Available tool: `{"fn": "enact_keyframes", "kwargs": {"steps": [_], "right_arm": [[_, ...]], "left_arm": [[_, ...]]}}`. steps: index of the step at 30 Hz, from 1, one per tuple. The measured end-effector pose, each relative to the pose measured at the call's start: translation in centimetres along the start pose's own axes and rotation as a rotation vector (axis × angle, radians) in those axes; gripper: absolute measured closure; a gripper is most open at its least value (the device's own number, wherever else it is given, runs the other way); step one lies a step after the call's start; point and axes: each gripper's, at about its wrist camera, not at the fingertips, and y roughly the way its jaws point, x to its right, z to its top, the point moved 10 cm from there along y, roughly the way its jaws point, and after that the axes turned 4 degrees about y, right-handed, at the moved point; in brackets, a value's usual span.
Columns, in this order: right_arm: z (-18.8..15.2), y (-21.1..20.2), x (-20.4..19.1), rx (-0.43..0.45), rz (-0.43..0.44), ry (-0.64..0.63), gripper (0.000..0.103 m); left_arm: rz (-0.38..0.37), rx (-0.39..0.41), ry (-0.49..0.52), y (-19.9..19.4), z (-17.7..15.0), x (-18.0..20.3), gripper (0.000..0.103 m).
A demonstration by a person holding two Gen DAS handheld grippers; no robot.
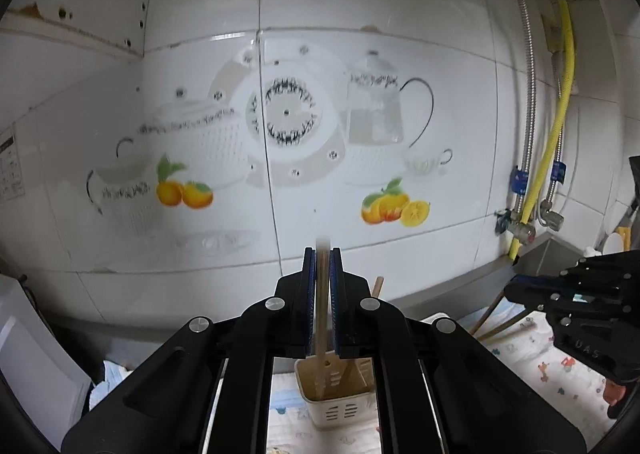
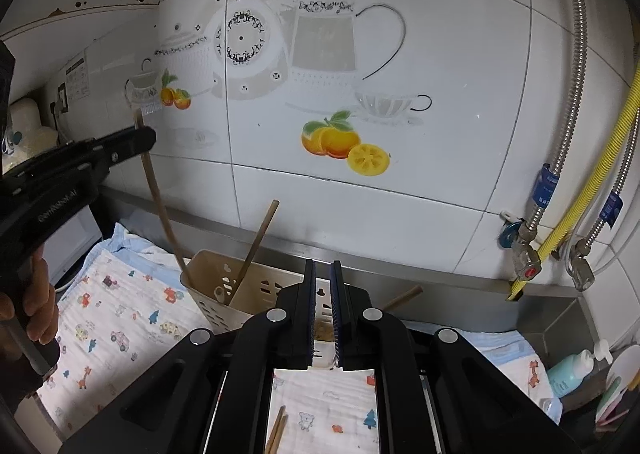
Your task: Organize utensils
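Left wrist view: left gripper (image 1: 323, 258) clamped on wooden utensil (image 1: 321, 306), long axis near vertical, lower end over holder (image 1: 340, 410) directly below. Right gripper (image 2: 323, 274) empty, jaws slightly apart.

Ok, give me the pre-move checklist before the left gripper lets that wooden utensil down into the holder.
1. Left gripper shut on the wooden utensil: ok.
2. Utensil's lower end inside the utensil holder: ok, judging by the right wrist view.
3. Utensil upright: not ok, it leans in the right wrist view.
4. Holder has room: ok, only one other wooden stick stands in it.
5. Right gripper out of the way: ok, nothing between its fingers, in front of the holder.
6. Holder standing steady on the printed cloth: cannot tell.
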Motion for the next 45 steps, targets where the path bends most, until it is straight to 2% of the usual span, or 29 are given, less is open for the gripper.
{"fn": "enact_keyframes", "kwargs": {"steps": [2,5,7,11,14,15,17,18,23,25,28,30,32,36,38,45], "right_arm": [[0.0,-0.1,0.1,0.004,-0.007,-0.001,0.09],[0.1,-0.7,0.2,0.022,-0.016,0.003,0.078],[0.1,-1.4,0.3,0.033,-0.012,0.006,0.077],[-0.6,-3.5,0.3,0.058,-0.013,0.002,0.068],[-1.8,-4.9,0.0,0.063,0.0,0.008,0.066],[-2.6,-5.4,-0.2,0.063,0.008,0.011,0.065],[-4.3,-6.6,-0.5,0.066,0.01,0.012,0.061],[-5.1,-7.0,-0.7,0.065,0.015,0.014,0.061],[-10.5,-8.5,-2.0,0.032,0.024,0.009,0.061],[-13.4,-9.0,-2.5,0.014,0.019,0.006,0.059],[-16.8,-9.3,-3.1,-0.018,0.028,0.02,0.058],[-19.5,-9.4,-3.4,-0.047,0.033,0.033,0.058],[-22.2,-9.5,-3.5,-0.077,0.041,0.063,0.058],[-26.5,-9.4,-3.9,-0.122,0.015,0.055,0.059],[-28.3,-9.3,-4.1,-0.139,0.017,0.066,0.059],[-33.0,-8.7,-4.6,-0.195,0.006,0.095,0.073]], "left_arm": [[-0.003,-0.006,-0.006,0.2,-0.3,-0.1,0.097],[0.003,-0.012,-0.008,0.5,-0.6,-0.3,0.095],[-0.009,-0.018,-0.021,0.6,-0.7,-0.3,0.095],[-0.02,-0.019,-0.029,0.2,-0.9,-0.3,0.094],[-0.033,-0.008,-0.027,-1.3,-1.0,-0.1,0.093],[-0.035,-0.006,-0.027,-1.7,-1.1,-0.1,0.093],[-0.048,-0.004,-0.04,-3.2,-1.6,-0.1,0.075],[-0.045,0.003,-0.042,-4.0,-1.9,-0.1,0.072],[-0.067,-0.023,-0.053,-7.2,-4.8,0.1,0.069],[-0.081,-0.046,-0.078,-8.5,-6.6,0.1,0.063],[-0.104,-0.069,-0.089,-10.1,-9.0,0.4,0.062],[-0.098,-0.084,-0.092,-11.2,-10.9,0.5,0.056],[-0.112,-0.101,-0.104,-12.1,-12.6,0.7,0.054],[-0.086,-0.13,-0.104,-13.5,-15.9,0.8,0.054],[-0.099,-0.168,-0.134,-13.9,-18.0,0.8,0.049],[-0.075,-0.258,-0.162,-14.2,-23.7,0.9,0.043]]}}
